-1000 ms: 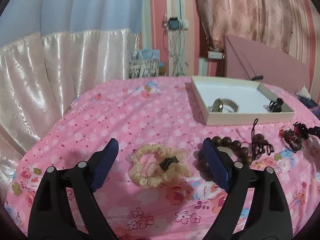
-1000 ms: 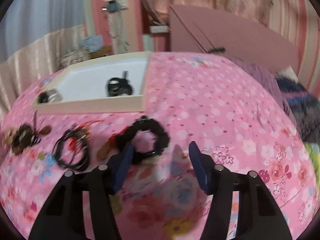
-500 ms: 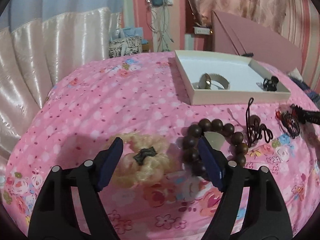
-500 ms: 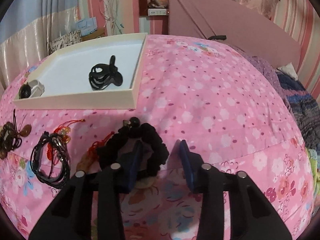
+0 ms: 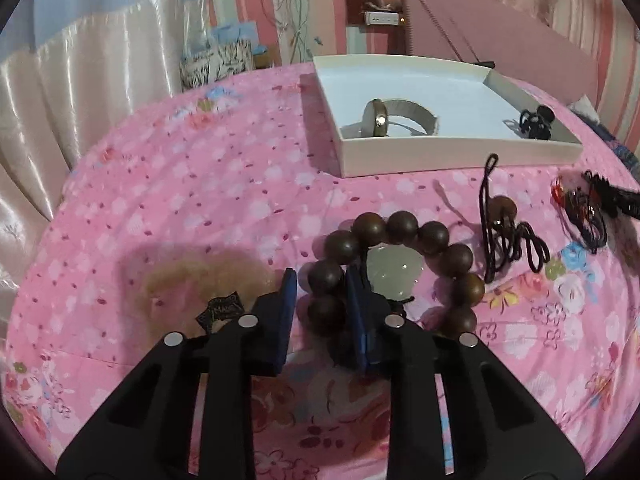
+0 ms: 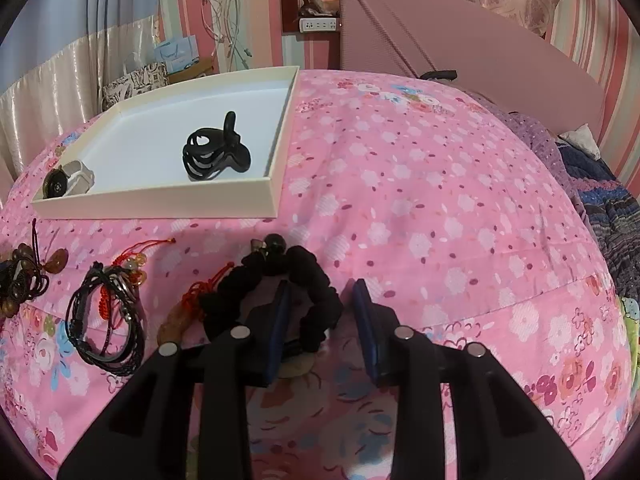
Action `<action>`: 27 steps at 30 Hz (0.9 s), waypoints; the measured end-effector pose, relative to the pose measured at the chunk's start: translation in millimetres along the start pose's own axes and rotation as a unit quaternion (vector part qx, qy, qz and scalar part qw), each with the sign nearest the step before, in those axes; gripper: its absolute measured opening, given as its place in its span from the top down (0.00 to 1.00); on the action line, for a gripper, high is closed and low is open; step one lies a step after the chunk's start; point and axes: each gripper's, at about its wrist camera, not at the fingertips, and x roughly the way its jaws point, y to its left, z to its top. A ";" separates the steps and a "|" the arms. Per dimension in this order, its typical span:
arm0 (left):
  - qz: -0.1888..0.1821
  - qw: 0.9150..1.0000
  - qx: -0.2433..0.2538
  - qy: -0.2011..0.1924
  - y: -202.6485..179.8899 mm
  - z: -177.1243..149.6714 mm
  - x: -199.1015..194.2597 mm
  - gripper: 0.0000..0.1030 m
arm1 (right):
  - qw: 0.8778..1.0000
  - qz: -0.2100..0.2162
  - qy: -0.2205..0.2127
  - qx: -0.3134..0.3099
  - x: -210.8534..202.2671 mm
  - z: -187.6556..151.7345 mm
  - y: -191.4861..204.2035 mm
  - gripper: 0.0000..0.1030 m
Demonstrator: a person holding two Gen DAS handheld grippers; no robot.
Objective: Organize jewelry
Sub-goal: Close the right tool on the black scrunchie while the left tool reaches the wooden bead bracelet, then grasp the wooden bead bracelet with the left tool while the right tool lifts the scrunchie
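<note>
A brown wooden bead bracelet [image 5: 404, 228] lies on the pink floral bedspread with a pale stone [image 5: 394, 272] inside its ring. My left gripper [image 5: 321, 272] straddles the bracelet's left beads. Its jaws are closing; the right pad touches the beads and a thin gap shows at the left pad. A black scrunchie [image 6: 312, 272] lies in front of my right gripper [image 6: 321, 284]. The left finger stands inside its ring and the right finger outside, a sliver away from the fabric. The white tray [image 5: 440, 156] [image 6: 160, 204] holds a watch [image 5: 380, 118] and a black hair clip [image 6: 212, 152].
A cream scrunchie [image 5: 192, 280] lies left of the left gripper. A black cord with a brown bead [image 5: 504, 232] is right of the bracelet. Black cords [image 6: 104, 320] and red knotted charms [image 6: 136, 260] lie left of the black scrunchie. Curtains hang at left and a pink headboard [image 6: 460, 48] stands behind.
My left gripper shifted right from over the cream scrunchie to the bead bracelet and its jaws narrowed sharply. My right gripper came down around the black scrunchie, narrowed, then held still.
</note>
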 end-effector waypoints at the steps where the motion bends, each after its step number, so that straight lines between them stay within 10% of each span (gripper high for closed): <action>1: -0.004 1.000 -0.007 0.005 2.2 0.0 2.6 0.77 | 1.000 0.001 0.000 0.001 -0.2 -0.1 -1.2 0.68; 11: -0.010 0.999 -0.024 -0.026 6.3 -1.4 -8.4 0.84 | 0.999 0.023 -0.022 0.027 -8.2 -1.7 -11.4 0.89; 20: -0.034 0.990 -0.029 -0.132 13.8 -13.7 -62.5 0.84 | 0.985 0.117 -0.096 0.078 -48.0 -20.4 -34.2 0.90; 27: -0.028 0.984 -0.017 -0.176 16.3 -11.5 -103.1 0.84 | 0.982 0.109 -0.135 0.069 -77.4 -26.5 -40.6 0.90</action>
